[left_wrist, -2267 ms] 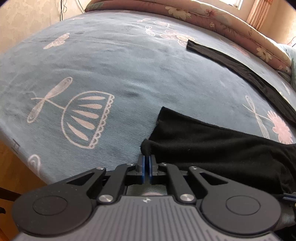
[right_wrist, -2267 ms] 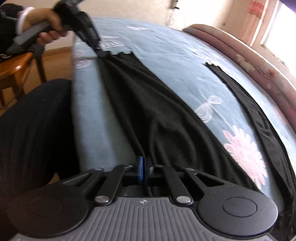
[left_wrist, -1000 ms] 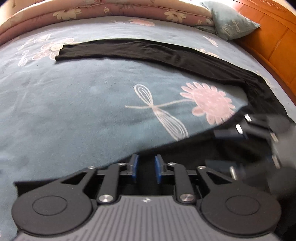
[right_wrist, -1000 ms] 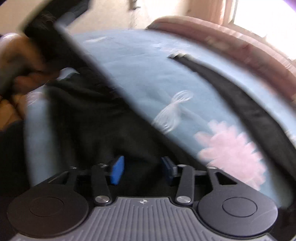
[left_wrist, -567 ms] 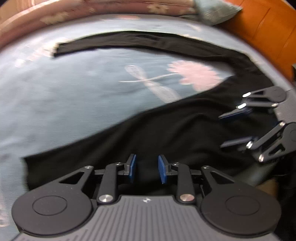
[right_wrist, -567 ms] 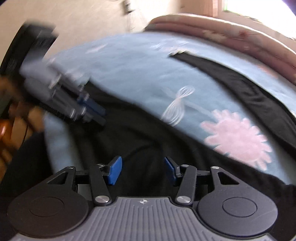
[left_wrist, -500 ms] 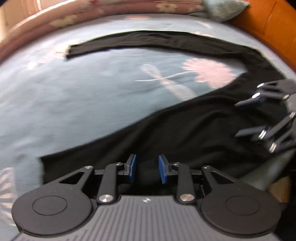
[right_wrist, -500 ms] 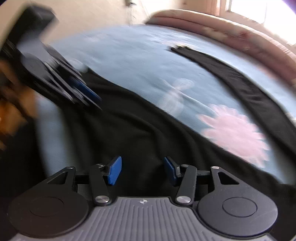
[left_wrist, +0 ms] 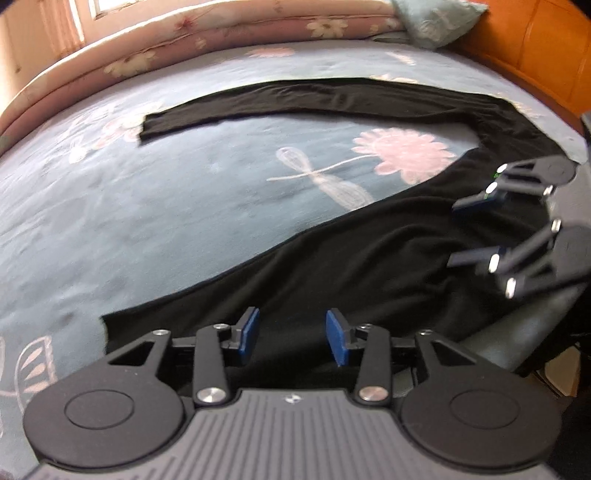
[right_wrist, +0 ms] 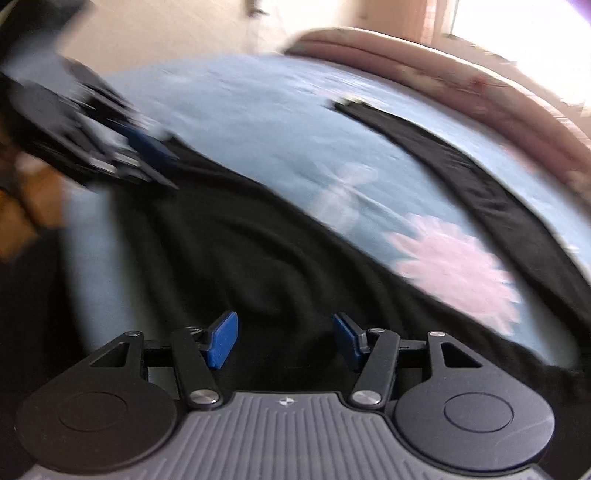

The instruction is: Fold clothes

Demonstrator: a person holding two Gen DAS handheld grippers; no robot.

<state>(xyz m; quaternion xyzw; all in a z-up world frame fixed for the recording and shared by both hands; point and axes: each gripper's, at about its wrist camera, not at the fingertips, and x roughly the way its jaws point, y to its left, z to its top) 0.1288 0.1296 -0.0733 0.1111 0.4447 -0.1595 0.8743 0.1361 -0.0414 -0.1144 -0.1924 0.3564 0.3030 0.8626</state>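
Claws first: your left claw [left_wrist: 291, 334] is opening, blue pads spread over black cloth with nothing pinched between them. Your right claw [right_wrist: 284, 338] is spread wider and also opening, likewise over the cloth with no fabric gripped. In the left wrist view you can see the right claw [left_wrist: 480, 229] out at the right edge, pointing in across the garment; in the right wrist view the left claw [right_wrist: 147, 147] is a blurred shape at the upper left.

The black garment [left_wrist: 369, 266] lies flat on the bed [left_wrist: 147, 206], on a blue sheet printed with pink flowers. Its body runs as a wide band along the near edge of the bed, right under both claws. One long sleeve [left_wrist: 314, 98] stretches across the far side of the sheet, its cuff end pointing left in the left wrist view, and curves round to join the body at the right. A pink floral quilt [left_wrist: 184, 48] lines the far side, with a blue pillow [left_wrist: 436, 18] beside a wooden headboard [left_wrist: 535, 48]. No readable writing or labels anywhere.
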